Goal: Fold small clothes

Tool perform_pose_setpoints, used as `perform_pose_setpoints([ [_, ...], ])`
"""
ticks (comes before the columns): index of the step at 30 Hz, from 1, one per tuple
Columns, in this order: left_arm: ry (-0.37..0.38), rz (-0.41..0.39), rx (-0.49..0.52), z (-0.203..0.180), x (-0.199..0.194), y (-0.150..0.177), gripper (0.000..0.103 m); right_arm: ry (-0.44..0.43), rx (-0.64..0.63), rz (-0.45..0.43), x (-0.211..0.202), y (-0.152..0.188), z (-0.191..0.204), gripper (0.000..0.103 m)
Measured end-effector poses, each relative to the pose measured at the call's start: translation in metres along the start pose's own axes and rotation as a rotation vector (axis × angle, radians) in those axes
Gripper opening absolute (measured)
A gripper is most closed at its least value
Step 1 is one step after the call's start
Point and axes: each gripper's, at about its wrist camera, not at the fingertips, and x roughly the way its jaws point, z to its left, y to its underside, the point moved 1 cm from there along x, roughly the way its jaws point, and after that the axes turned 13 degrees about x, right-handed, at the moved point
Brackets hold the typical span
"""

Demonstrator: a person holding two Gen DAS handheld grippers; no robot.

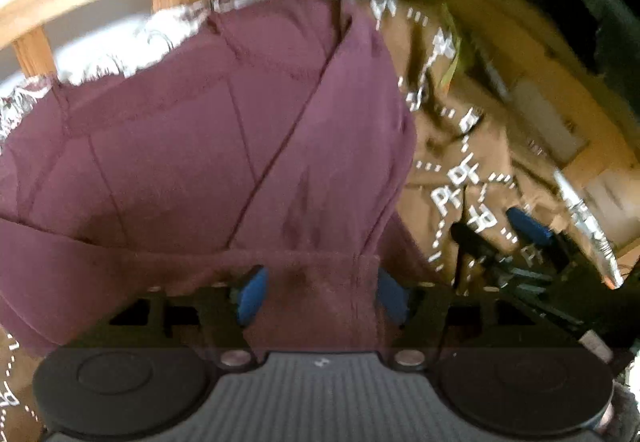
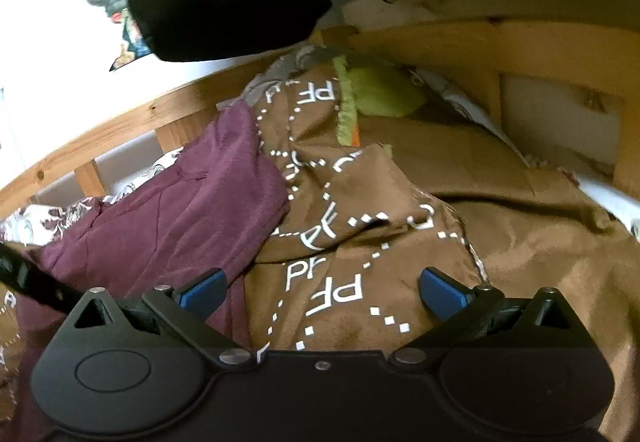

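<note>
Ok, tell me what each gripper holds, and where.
Right gripper: nothing, jaws open over the brown blanket. Left gripper: maroon garment's hem lies between its spread pads; a grip cannot be told.

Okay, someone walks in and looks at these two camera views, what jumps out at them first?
First, the maroon garment, spread across the left wrist view with its hem between the left gripper and its blue pads. Next, the brown blanket printed with white letters, beneath the open right gripper. A wooden rail runs behind both.

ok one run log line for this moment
task: fold small clothes | left claw: open, maroon knit garment hem between pads | right claw: open over brown lettered blanket | fold: not done
</note>
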Motion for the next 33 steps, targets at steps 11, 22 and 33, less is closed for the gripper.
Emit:
perform_pose_setpoints([
  [11, -0.465, -0.238, -0.189, 0.101, -0.064, 0.075, 0.088, -0.231, -0.227, -0.064, -0.018, 0.041, 0.048, 0.102],
  [22, -0.618, -0.184, -0.463, 0.217, -0.052, 0.115, 0.086, -0.261, -0.312, 0.033, 0.011, 0.066, 0.068, 0.074],
  [33, -0.705, -0.185, -0.515, 0.236, -0.007, 0.093, 0.093, -0.299, -0.250, 0.098, 0.019, 0.062, 0.059, 0.014],
])
